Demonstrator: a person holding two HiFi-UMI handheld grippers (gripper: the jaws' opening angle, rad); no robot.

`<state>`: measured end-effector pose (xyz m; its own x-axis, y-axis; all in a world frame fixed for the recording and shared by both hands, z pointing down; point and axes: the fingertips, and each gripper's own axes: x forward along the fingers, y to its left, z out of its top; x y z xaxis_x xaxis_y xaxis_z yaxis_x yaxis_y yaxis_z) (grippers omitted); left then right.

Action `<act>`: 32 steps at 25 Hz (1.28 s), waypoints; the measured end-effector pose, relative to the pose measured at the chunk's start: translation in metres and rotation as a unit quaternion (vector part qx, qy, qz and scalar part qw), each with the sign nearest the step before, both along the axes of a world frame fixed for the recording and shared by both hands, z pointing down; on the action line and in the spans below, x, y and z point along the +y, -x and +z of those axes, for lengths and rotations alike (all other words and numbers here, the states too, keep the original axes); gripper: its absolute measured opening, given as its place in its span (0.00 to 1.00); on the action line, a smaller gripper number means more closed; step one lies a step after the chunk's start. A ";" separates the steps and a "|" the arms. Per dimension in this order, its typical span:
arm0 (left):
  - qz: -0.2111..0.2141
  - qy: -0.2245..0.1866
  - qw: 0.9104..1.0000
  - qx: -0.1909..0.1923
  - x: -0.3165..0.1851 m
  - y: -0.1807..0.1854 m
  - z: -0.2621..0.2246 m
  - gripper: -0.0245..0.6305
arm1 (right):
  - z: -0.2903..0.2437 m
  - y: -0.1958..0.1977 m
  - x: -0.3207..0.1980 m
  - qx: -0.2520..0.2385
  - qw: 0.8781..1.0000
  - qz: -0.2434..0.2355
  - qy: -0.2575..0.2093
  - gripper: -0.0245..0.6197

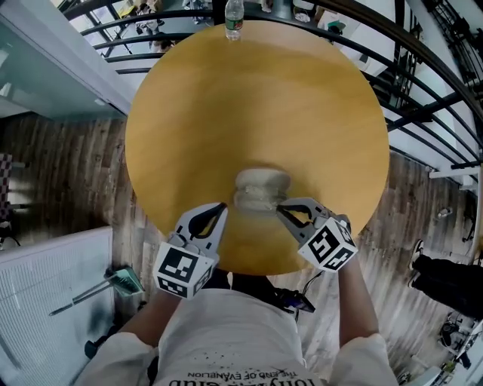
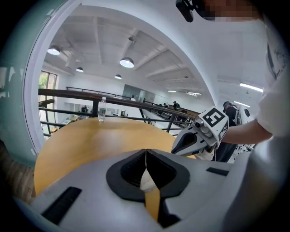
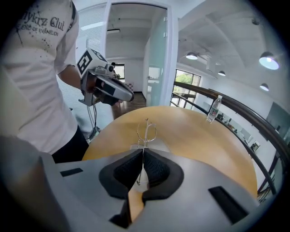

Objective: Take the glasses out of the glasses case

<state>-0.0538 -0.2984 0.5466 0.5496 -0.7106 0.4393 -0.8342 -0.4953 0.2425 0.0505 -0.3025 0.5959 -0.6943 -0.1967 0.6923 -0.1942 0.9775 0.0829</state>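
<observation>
A person stands at a round wooden table [image 1: 256,98] with a gripper in each hand. The right gripper [image 3: 143,152] has its jaws closed on a pair of thin wire-framed glasses [image 3: 146,131]. The lenses stand upright just above the pale glasses case [image 1: 262,188], which lies near the person. The left gripper [image 2: 146,154] has its jaws pressed together, and its tip is just beside the case's left edge. A water bottle [image 1: 234,19] stands well beyond the case, at the table's far rim.
</observation>
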 end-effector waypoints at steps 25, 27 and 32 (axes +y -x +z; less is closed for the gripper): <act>0.051 -0.067 0.996 0.019 0.067 -0.040 -0.086 0.07 | -0.145 -0.014 0.086 -0.189 0.963 0.187 -0.042 0.09; 0.050 -0.070 0.996 0.016 0.068 -0.041 -0.090 0.07 | -0.154 -0.011 0.090 -0.205 0.958 0.198 -0.048 0.09; 0.049 -0.076 0.996 0.012 0.072 -0.042 -0.096 0.07 | -0.157 -0.012 0.098 -0.222 0.946 0.232 -0.038 0.09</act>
